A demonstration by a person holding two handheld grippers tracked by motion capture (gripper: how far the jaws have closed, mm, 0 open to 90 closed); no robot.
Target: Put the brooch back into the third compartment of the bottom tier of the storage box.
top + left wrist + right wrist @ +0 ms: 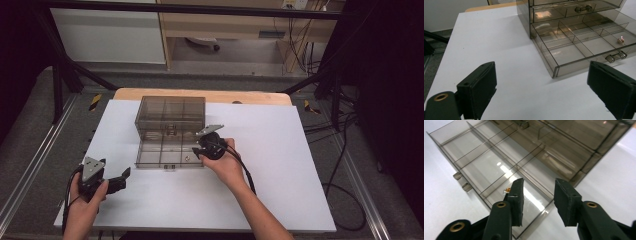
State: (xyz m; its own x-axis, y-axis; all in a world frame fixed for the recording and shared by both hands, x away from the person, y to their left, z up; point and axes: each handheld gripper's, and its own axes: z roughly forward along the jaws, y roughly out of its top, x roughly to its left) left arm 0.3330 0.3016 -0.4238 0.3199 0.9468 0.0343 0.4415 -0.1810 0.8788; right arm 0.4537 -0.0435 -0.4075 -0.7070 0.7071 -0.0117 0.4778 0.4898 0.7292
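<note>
— Where are your grippers?

— Your left gripper (112,181) sits at the lower left of the high view, jaws spread wide over bare table (280,165), holding nothing. Your right gripper (537,200) hangs at frame centre over the pulled-out drawer (155,156), jaws parted, gripping nothing.

— And the small part?

— A tiny gold piece (507,190) lies in the drawer's front right compartment, just beside your right gripper's jaw. The cabinet (170,112) stands behind.
</note>
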